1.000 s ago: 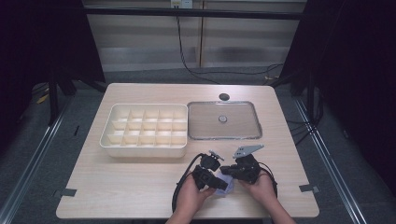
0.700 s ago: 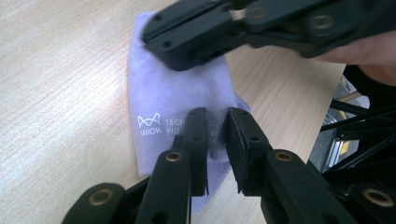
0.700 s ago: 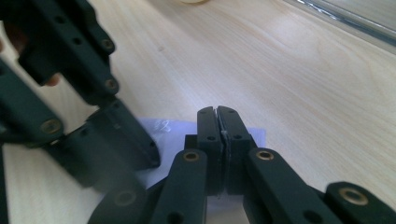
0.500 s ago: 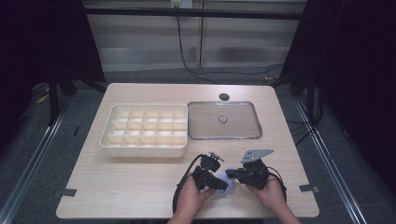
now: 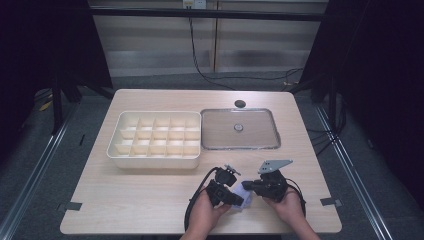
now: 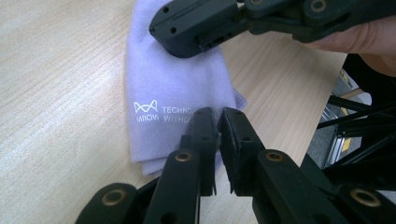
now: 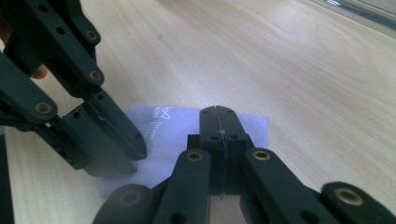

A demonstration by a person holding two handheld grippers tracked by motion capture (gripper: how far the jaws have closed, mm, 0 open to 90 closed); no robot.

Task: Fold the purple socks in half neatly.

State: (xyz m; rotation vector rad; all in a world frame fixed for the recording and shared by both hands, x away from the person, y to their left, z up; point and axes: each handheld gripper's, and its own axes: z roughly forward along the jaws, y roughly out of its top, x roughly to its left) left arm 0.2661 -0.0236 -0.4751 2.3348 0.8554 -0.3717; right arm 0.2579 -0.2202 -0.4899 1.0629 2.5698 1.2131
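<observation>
While my nearly closed left claw (image 6: 218,122) closes over nothing, the folded lilac cloth (image 6: 180,100) lies just beneath it (right claw (image 7: 218,122) shut) on the pale wooden tabletop (image 5: 150,192).

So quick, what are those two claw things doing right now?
Left gripper: nearly shut, jaws just closing, tips at the folded lilac cloth; grip unclear.
Right gripper: shut, over the cloth; whether it pinches it is unclear.

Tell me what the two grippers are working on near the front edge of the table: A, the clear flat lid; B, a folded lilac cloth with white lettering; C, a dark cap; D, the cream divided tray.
B: both the left gripper and the right gripper sit over the folded lilac cloth with white lettering, lying on the wooden table.
</observation>
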